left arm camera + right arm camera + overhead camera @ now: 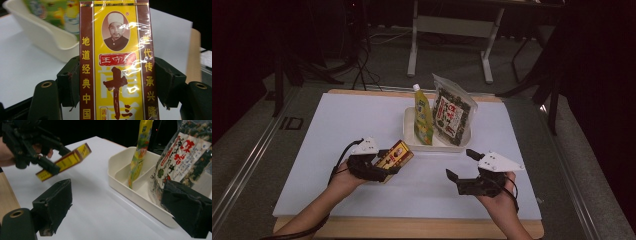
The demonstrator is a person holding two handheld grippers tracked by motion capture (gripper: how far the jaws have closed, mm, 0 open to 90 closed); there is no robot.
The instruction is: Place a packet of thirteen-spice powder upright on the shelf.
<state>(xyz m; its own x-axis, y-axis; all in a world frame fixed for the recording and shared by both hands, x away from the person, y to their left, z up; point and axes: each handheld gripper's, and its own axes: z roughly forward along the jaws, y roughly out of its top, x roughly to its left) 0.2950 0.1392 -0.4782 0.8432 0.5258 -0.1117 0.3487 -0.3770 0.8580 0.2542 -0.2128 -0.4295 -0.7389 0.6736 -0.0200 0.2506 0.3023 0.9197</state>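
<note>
My left gripper [384, 162] is shut on a flat yellow and maroon box [395, 154] with a portrait on its face, held off the white table short of the tray's front left corner. Both black pads [70, 83] press the box's [116, 65] long edges. From the right gripper view the box [65, 160] hangs tilted in the left gripper [53, 157]. My right gripper [460, 163] stands open above the table, nothing between its pads [56, 203]. The cream tray [409, 131] holds an upright yellow-green spouted pouch [423, 118] and a clear bag of dark dried food [454, 111].
The white tabletop [347, 125] sits on a wooden board [422, 227] whose edge shows along the front. A white desk frame [452, 30] and dark stands with cables stand on the grey floor beyond the table.
</note>
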